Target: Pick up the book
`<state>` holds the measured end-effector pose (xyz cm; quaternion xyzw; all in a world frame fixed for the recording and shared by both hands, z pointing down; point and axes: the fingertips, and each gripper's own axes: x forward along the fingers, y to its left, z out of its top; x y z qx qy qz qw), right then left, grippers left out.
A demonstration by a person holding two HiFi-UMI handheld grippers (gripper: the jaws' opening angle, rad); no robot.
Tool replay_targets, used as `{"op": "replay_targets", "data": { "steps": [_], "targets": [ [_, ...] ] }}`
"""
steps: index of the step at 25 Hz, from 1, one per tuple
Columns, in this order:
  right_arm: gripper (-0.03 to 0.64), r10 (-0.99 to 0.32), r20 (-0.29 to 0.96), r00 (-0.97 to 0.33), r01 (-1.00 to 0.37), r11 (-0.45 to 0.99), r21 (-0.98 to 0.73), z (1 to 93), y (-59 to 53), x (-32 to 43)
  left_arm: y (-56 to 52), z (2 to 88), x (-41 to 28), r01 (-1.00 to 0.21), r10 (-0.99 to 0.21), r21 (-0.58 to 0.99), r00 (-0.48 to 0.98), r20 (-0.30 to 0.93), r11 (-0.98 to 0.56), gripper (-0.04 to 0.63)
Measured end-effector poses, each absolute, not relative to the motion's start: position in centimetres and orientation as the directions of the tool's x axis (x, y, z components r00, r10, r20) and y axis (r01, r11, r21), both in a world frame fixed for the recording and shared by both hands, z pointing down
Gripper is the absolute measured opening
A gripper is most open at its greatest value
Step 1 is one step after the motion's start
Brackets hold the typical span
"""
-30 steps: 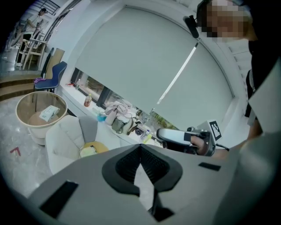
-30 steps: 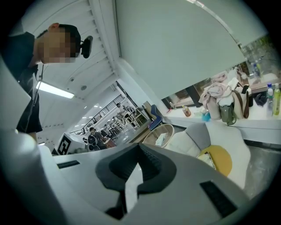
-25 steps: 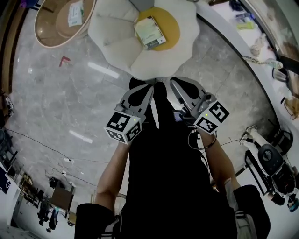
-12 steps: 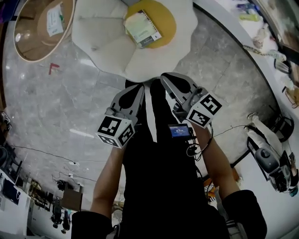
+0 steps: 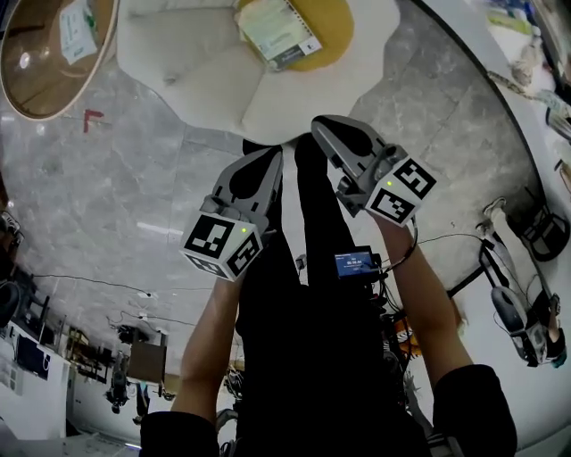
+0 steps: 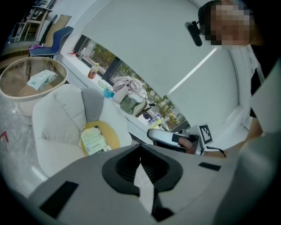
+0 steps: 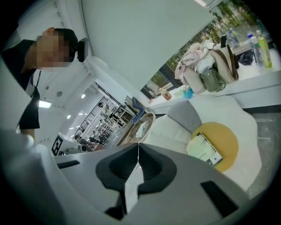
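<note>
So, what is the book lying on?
The book lies on a round yellow pad on the white chair. The part of the pad beneath the book is covered.

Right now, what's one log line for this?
book: on yellow cushion, untouched | left gripper: shut, empty | right gripper: shut, empty

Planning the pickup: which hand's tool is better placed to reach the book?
Right, slightly. In the head view the right tool sits nearer the book on the yellow cushion than the left tool. Both tools are shut and apart from it.
</note>
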<state>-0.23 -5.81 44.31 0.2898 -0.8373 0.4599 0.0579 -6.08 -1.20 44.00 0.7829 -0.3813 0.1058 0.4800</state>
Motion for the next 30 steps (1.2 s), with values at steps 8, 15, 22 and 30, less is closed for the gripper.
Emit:
{"op": "replay_targets", "data": {
  "steps": [8,15,22,30],
  "targets": [
    [0.021,-0.399,0.39,-0.83,-0.532,0.356,-0.768,51.1,-6.2,0.0,-1.1,48.5,-5.5,-0.684,-0.441,0.686,0.71,0.548,-0.249,0.015],
    [0.128,-0.395,0.415,-0.82,-0.539,0.286,-0.793,58.0,-7.0,1.7,-0.3,52.2,-4.6,-0.674,-0.397,0.7,0.724,0.564,-0.234,0.015],
    [0.146,-0.379,0.439,-0.815,-0.548,0.253,-0.797,64.1,-7.7,2.6,-0.4,54.3,-4.3,-0.688,-0.388,0.69,0.713,0.585,-0.225,0.015],
    [0.198,-0.351,0.473,-0.808,-0.567,0.243,-0.787,70.1,-9.3,3.0,-1.3,56.4,-3.7,-0.698,-0.398,0.682,0.702,0.59,-0.219,0.015]
  ]
}}
